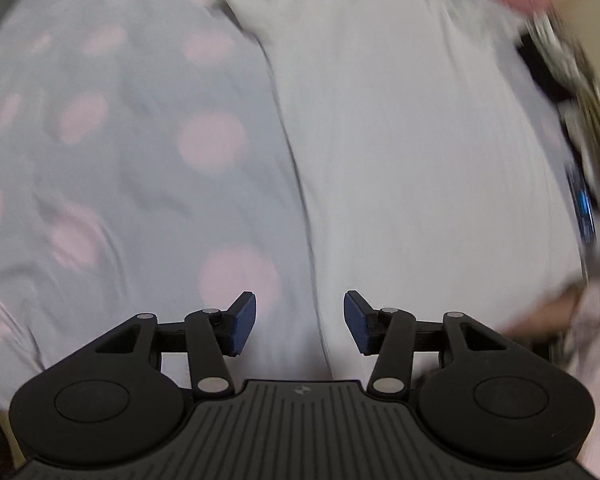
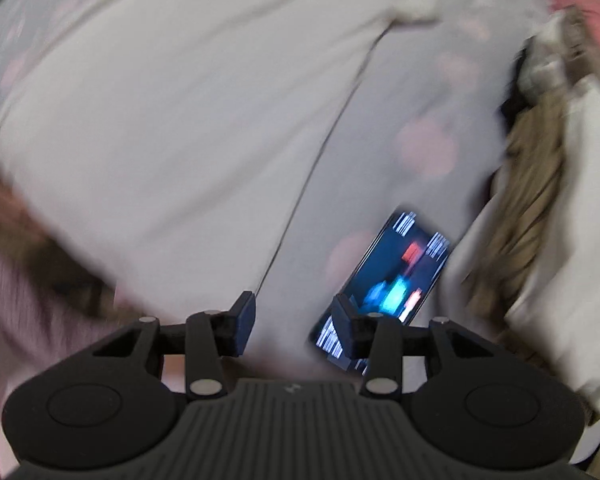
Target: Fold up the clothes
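Garment (image 1: 420, 152), pale and ribbed, lies spread flat over spotted bedsheet (image 1: 120, 140), likely laid out for folding; lit phone (image 2: 388, 280) beside it; left gripper (image 1: 299, 322) and right gripper (image 2: 296, 326) hover agape, empty

- The bedsheet (image 1: 120, 128) is seen in pale grey-blue, patterned with pink dots.
- The garment (image 1: 420, 160) is plain off-white.
- The phone (image 2: 396, 276) screen is lit blue and red.
- The left tongs (image 1: 300, 326) are black, padded in blue.

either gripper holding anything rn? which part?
Nothing held. Left hand-held gripper and right hand-held gripper are both open, empty, above the white garment.
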